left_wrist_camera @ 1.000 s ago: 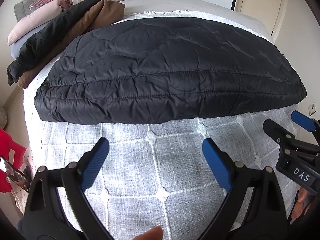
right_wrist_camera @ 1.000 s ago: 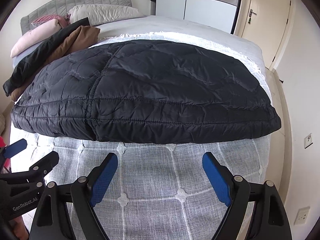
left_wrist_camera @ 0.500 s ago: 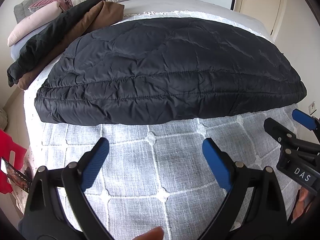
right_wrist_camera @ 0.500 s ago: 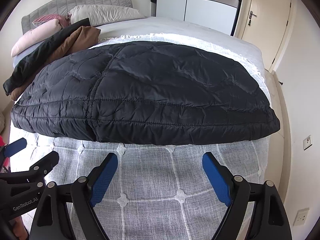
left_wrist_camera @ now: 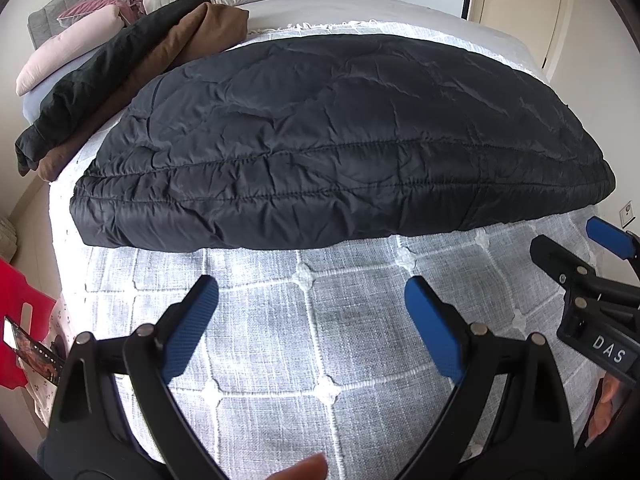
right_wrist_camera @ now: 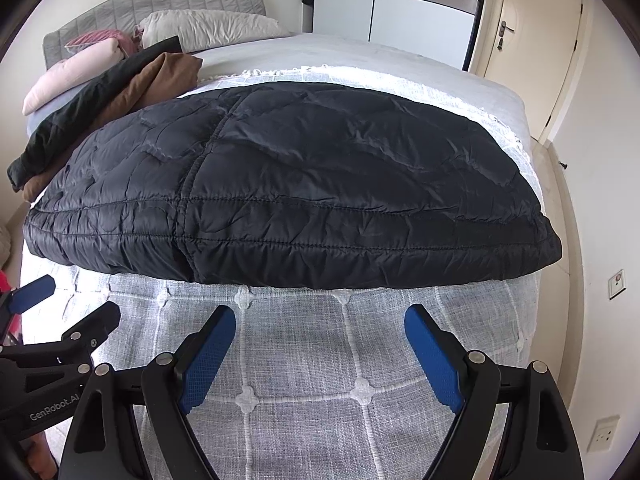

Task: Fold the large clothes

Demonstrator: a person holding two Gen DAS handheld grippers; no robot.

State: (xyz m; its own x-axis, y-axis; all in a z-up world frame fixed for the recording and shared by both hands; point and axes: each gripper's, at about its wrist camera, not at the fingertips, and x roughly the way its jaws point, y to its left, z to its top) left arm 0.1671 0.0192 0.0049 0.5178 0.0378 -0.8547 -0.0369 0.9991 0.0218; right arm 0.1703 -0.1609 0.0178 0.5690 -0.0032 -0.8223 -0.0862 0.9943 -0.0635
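A black quilted jacket [left_wrist_camera: 340, 148] [right_wrist_camera: 296, 184] lies folded into a wide flat bundle across the grey checked bedspread [left_wrist_camera: 352, 320] [right_wrist_camera: 304, 360]. My left gripper [left_wrist_camera: 312, 296] hovers open over the bedspread just short of the jacket's near edge, nothing between its blue pads. My right gripper [right_wrist_camera: 320, 328] is open too, also short of the near edge. Each gripper shows at the side of the other's view: the right gripper [left_wrist_camera: 576, 252] and the left gripper [right_wrist_camera: 68, 300].
A stack of folded dark and brown garments [left_wrist_camera: 132, 76] [right_wrist_camera: 108, 100] lies left of the jacket, with pillows [right_wrist_camera: 200, 28] and a grey headboard [right_wrist_camera: 160, 0] behind. A door [right_wrist_camera: 536, 48] and wardrobe [right_wrist_camera: 392, 12] stand beyond. A red object [left_wrist_camera: 20, 320] sits left of the bed.
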